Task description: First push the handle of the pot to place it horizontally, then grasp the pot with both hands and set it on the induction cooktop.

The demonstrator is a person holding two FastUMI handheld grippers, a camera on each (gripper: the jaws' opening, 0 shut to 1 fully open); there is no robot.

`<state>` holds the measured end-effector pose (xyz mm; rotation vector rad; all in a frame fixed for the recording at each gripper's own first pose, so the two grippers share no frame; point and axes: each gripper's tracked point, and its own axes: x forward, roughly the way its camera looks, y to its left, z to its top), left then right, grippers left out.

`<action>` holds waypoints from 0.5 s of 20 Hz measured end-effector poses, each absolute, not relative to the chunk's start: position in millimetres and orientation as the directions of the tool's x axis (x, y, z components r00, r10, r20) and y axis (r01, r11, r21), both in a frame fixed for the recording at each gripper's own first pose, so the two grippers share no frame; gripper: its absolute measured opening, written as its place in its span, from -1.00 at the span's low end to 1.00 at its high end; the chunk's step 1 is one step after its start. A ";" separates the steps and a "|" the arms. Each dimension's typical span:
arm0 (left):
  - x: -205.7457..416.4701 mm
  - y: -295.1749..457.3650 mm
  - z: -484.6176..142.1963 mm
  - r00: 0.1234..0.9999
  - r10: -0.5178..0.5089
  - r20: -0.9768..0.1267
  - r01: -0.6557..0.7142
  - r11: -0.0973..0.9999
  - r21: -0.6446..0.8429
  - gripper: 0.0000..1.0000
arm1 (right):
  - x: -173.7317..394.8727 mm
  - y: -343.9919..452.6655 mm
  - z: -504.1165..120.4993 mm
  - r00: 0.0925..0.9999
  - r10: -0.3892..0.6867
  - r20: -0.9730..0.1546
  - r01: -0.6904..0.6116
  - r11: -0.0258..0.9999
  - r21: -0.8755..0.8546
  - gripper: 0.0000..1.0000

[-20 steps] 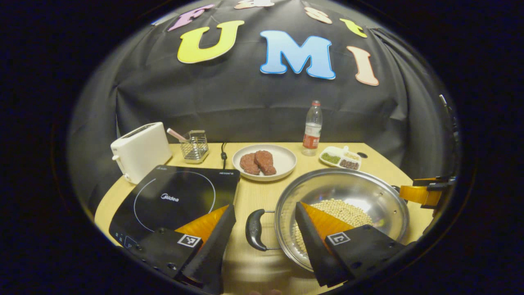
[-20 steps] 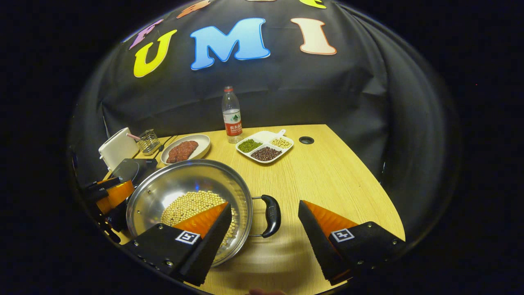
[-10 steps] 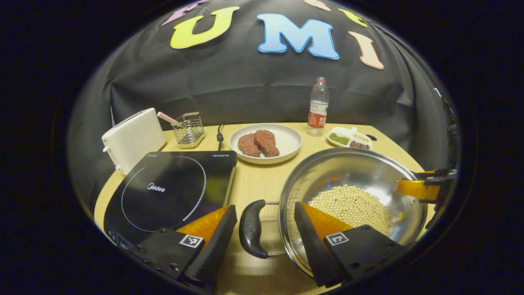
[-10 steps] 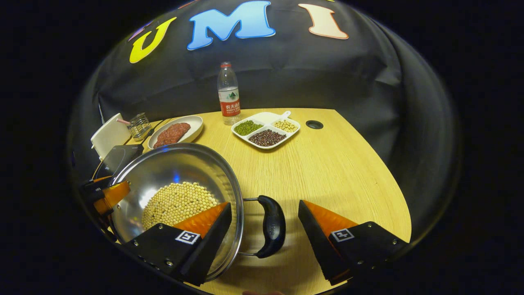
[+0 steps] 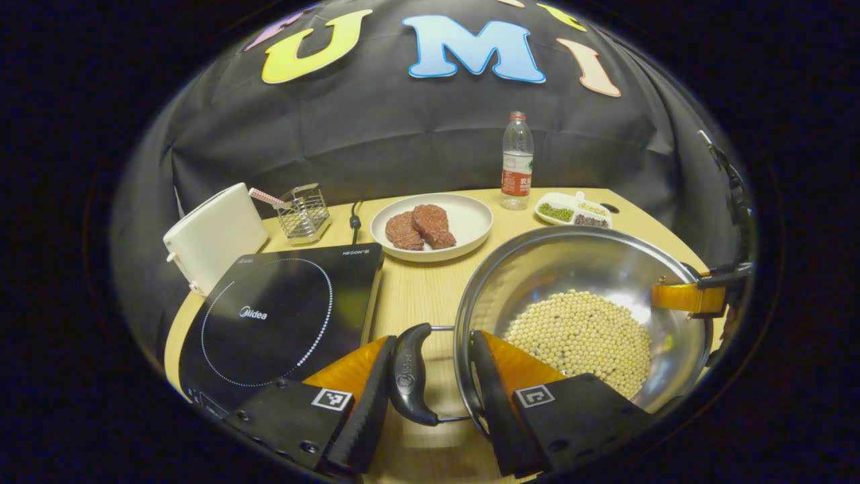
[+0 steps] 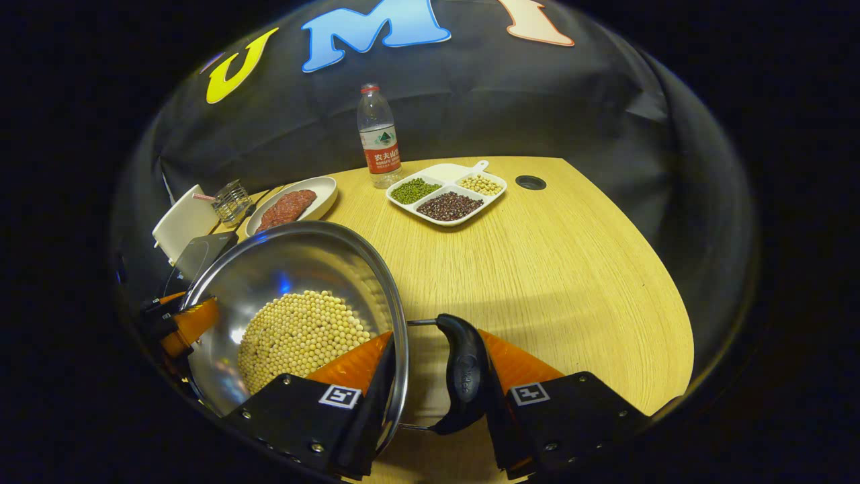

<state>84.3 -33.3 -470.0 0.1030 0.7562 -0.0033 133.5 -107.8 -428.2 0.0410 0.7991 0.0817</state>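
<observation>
Straddling the pot's (image 5: 584,282) 2 black side handles, both grippers sit low at opposite edges of the steel vessel on the wooden counter (image 6: 571,269). In the left gripper view, the left gripper (image 5: 430,390) has its fingers narrowed around the left handle (image 5: 406,376): 1 pad touches the grip's outer face, the other lies against the pot's rim inside, over the soybeans (image 5: 584,336). In the right gripper view, the right gripper (image 6: 437,390) brackets the right handle (image 6: 463,373) the same way, 1 finger inside the rim, the other pressed to the grip. Whether either pair truly pinches cannot be told. The pot stands on the counter just right of the induction cooktop (image 5: 282,316), apart from it. Behind lie a plate (image 5: 470,218) with 2 meat patties, a water bottle (image 5: 516,161), a divided dish of beans (image 6: 447,195), a white toaster (image 5: 215,235) and a wire rack (image 5: 304,215).
</observation>
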 end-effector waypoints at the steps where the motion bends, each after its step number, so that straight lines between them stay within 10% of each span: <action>1: 85.0 -33.1 -471.2 0.724 0.029 -0.689 0.044 0.995 0.087 0.45 | 132.8 -108.8 -426.3 0.697 0.093 -0.711 -0.057 0.996 0.074 0.21; 10: 84.4 -30.6 -462.4 0.708 -0.009 -0.706 0.065 0.997 0.052 0.34 | 128.7 -104.8 -416.5 0.696 0.049 -0.716 -0.034 0.999 0.036 0.22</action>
